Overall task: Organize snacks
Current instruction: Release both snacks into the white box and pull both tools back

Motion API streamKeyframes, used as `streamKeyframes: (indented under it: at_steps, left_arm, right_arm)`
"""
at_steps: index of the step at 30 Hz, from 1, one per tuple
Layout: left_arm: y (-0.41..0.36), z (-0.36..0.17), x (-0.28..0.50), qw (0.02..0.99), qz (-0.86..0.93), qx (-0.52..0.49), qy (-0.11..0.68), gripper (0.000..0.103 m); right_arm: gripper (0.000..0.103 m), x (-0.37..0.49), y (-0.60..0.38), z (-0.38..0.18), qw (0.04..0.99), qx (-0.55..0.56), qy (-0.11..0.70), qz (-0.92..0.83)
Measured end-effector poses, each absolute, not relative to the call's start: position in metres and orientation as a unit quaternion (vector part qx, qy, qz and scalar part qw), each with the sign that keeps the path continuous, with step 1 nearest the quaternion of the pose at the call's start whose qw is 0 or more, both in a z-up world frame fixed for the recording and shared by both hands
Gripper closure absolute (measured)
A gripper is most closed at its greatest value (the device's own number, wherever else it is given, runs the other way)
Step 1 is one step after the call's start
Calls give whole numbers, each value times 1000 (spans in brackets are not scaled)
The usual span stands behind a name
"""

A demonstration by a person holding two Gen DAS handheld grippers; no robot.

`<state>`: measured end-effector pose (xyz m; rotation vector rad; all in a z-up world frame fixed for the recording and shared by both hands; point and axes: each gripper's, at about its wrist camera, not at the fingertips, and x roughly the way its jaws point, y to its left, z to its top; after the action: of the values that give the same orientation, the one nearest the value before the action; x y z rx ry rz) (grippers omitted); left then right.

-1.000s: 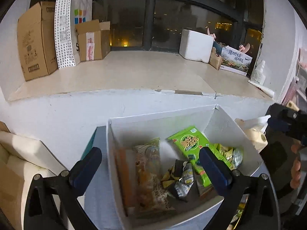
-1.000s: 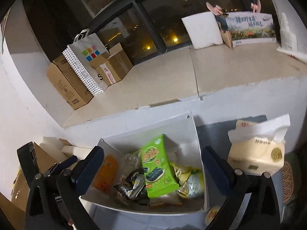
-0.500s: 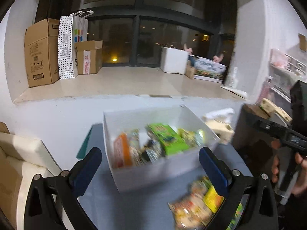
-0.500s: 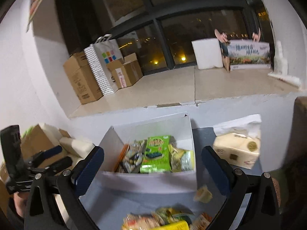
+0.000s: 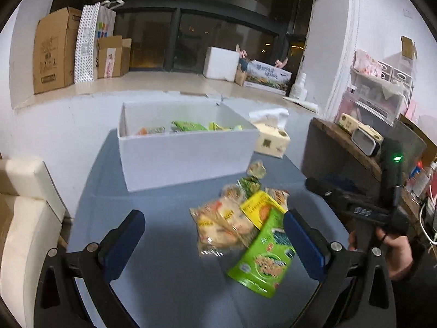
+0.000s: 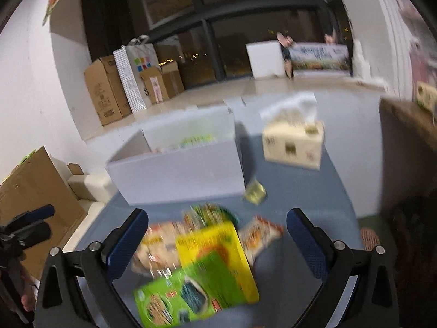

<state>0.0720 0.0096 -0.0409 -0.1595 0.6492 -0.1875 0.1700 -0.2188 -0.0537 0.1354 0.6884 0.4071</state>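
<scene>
A white box (image 5: 188, 153) (image 6: 177, 175) with several snack packets inside stands at the back of the blue-grey table (image 5: 164, 273). In front of it lies a loose pile: a green packet (image 5: 262, 259) (image 6: 177, 298), a yellow packet (image 5: 259, 209) (image 6: 215, 257), clear bags of orange snacks (image 5: 221, 227) and a small pale packet (image 5: 256, 168) (image 6: 255, 191). My left gripper (image 5: 213, 232) hovers open over the near table, empty. My right gripper (image 6: 217, 233) is open above the pile, nothing between its fingers; it also shows at the right in the left wrist view (image 5: 352, 207), held by a hand.
A tissue box (image 5: 270, 142) (image 6: 293, 145) stands right of the white box. A dark wooden cabinet (image 5: 355, 150) borders the table's right side. A cream sofa (image 5: 24, 218) and a cardboard box (image 6: 30, 199) lie to the left. Boxes and a bag line the window ledge.
Both grippers pulled back from above the white box toward the near table edge. The pile of loose snacks has come into view in front of the box. Both stayed open.
</scene>
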Motion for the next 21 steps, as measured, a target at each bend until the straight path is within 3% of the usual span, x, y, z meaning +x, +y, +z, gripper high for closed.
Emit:
streamKeyframes:
  at_steps: [10, 21]
  left_arm:
    - [5, -50, 72, 936, -93, -93, 326, 0]
    - [0, -59, 73, 931, -97, -90, 340, 0]
  right_arm:
    - [0, 203, -226, -62, 919, 87, 336, 187]
    - [0, 306, -205, -102, 880, 28, 447, 157]
